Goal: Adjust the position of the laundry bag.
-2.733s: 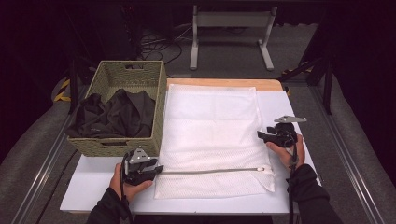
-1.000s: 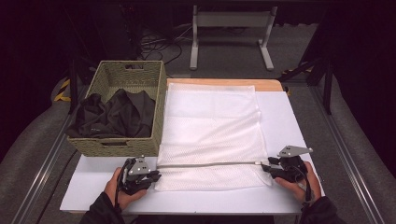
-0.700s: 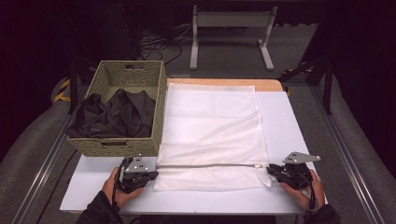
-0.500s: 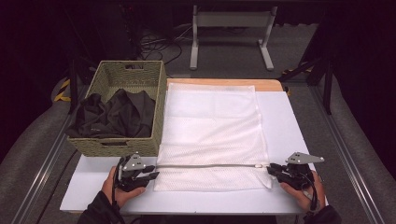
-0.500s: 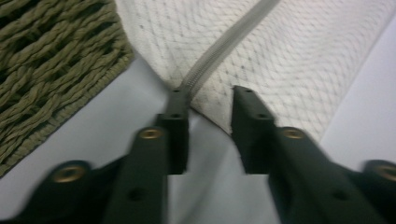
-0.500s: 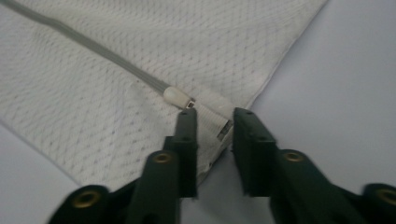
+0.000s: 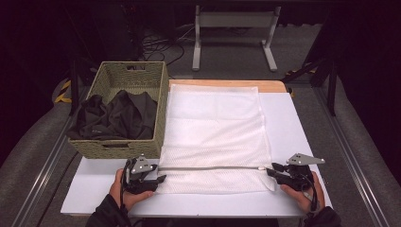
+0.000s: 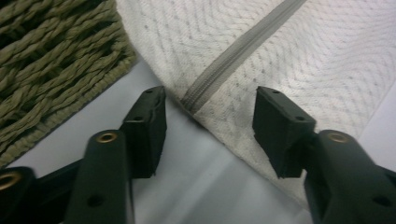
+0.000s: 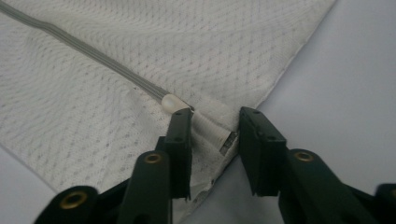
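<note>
The white mesh laundry bag [image 7: 215,137] lies flat on the worktop [image 7: 302,127], just right of the wicker basket [image 7: 127,111]. The left tool [image 7: 158,179] has just spread its jaws, releasing the zipper's [image 8: 243,46] left end. The right tool [image 9: 212,135], jaws just narrowing, brackets the zipper pull [image 9: 212,130] at the bag's right edge without pinching it; unzipping likely follows

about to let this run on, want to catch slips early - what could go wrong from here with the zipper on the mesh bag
1. The left hand-held gripper has just been opening and its jaws stand off the mesh bag, so that end of the zipper is unheld; a pull may drag the bag.
2. The right hand-held gripper has just been closing around the zipper pull, which is small; it may pinch mesh instead, or slip.
3. The basket sits close to the left hand-held gripper and may get bumped.
</note>
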`<action>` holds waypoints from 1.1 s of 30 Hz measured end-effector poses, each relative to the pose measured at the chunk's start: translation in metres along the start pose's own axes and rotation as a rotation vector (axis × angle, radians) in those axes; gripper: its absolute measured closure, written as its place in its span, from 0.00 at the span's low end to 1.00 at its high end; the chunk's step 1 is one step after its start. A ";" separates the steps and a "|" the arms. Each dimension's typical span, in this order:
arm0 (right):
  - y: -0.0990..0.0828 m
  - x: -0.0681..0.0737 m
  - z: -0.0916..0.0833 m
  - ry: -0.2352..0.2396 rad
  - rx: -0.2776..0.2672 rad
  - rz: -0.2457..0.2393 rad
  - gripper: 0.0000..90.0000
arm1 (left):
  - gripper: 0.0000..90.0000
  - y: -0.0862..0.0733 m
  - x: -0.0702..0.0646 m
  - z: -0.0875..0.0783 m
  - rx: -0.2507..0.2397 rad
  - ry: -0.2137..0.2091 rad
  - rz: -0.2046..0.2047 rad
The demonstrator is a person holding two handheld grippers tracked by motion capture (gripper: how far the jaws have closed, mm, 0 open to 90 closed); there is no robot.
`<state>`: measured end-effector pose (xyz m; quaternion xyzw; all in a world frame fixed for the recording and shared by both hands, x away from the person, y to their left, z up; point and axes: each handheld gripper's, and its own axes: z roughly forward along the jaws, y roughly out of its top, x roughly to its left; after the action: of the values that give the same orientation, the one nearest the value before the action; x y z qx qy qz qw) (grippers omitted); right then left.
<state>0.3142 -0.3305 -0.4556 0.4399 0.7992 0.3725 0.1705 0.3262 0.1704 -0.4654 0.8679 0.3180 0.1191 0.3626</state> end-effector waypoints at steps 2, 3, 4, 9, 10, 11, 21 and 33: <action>0.000 0.000 0.000 0.014 0.001 0.013 0.83 | 0.68 0.001 0.000 0.000 0.000 0.005 0.001; 0.000 0.000 0.000 0.014 0.001 0.013 0.83 | 0.74 0.001 0.000 0.000 0.000 0.005 0.001; -0.001 -0.001 0.000 0.029 -0.002 0.028 0.89 | 0.80 0.001 0.002 0.000 0.002 -0.007 -0.009; -0.001 -0.003 -0.002 0.071 0.006 0.071 0.93 | 0.93 0.002 0.006 -0.001 -0.001 -0.036 -0.019; -0.001 -0.004 -0.002 0.081 0.005 0.082 0.93 | 0.93 0.002 0.006 -0.001 0.002 -0.040 -0.007; -0.002 -0.006 -0.002 0.090 0.006 0.096 0.93 | 0.95 0.003 0.007 -0.001 -0.001 -0.038 -0.011; 0.004 0.000 -0.011 0.115 -0.022 0.063 0.94 | 0.90 0.002 0.015 0.001 -0.027 -0.015 -0.005; 0.007 0.004 -0.013 0.092 -0.025 0.026 0.94 | 0.39 0.002 0.003 -0.015 -0.151 -0.060 0.042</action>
<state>0.3080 -0.3308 -0.4417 0.4305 0.7957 0.4045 0.1340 0.3231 0.1798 -0.4540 0.8476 0.2791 0.1244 0.4338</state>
